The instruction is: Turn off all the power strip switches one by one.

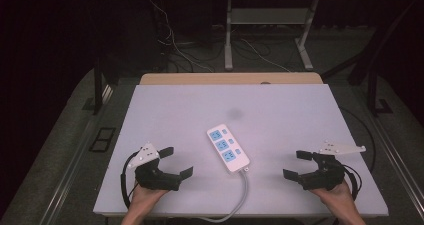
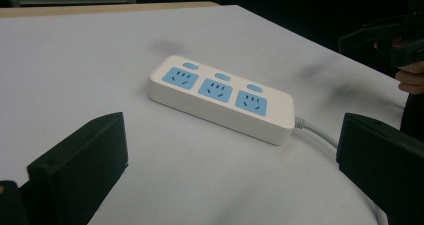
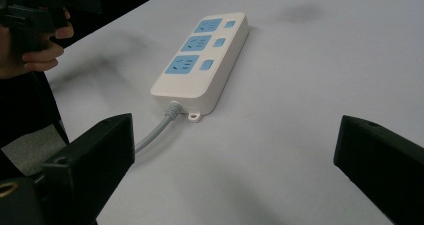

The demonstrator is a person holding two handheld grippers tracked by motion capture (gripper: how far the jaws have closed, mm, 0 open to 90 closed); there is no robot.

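Flanking the power strip (image 1: 228, 148) centred on the table (image 1: 165, 110), my left gripper (image 1: 175, 162) and right gripper (image 1: 299, 164) hover with jaws spread wide, empty, seemingly ready to approach from both sides.

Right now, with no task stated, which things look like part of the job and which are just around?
Likely part of the job:
- power strip with its cable, on the white table
- left gripper, open
- right gripper, open

Just around:
- cables on the floor beyond the table
- table legs behind
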